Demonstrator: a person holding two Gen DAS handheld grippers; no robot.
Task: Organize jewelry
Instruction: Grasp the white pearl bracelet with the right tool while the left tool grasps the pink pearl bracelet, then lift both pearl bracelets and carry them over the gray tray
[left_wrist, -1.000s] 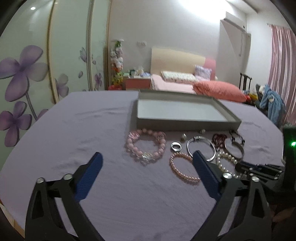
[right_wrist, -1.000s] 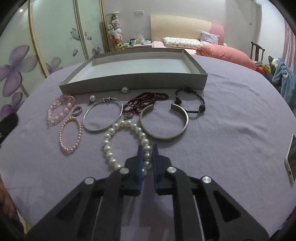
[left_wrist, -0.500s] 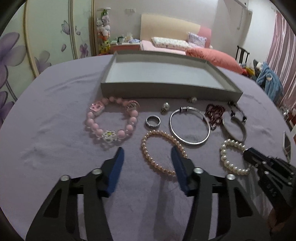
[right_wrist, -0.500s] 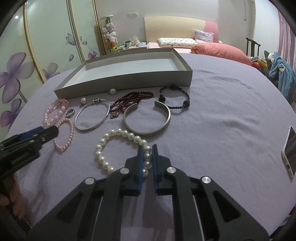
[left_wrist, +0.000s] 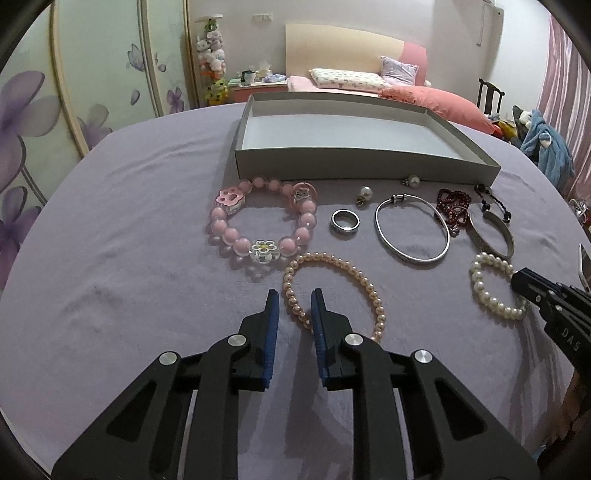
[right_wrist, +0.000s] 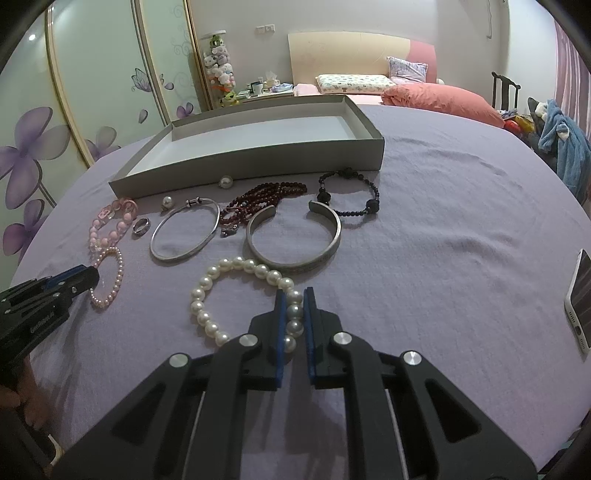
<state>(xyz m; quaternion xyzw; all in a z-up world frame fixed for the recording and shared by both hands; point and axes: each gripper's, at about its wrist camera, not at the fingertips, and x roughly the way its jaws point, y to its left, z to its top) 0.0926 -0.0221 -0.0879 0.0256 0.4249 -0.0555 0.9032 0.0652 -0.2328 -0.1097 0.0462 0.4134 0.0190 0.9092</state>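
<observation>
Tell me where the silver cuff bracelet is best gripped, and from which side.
Grip the silver cuff bracelet on its near curved band, from above, one finger inside the loop and one outside. It lies flat on the cloth, its open gap toward the tray; the near arc sits just beyond the white pearl bracelet.

We list: lilac cloth-covered worktop; grey cardboard tray, pale inside; chunky pink bead bracelet with paw and daisy charms; peach-pink pearl bracelet; white pearl bracelet; dark red bead strand; black bead bracelet; silver bangle.
</observation>
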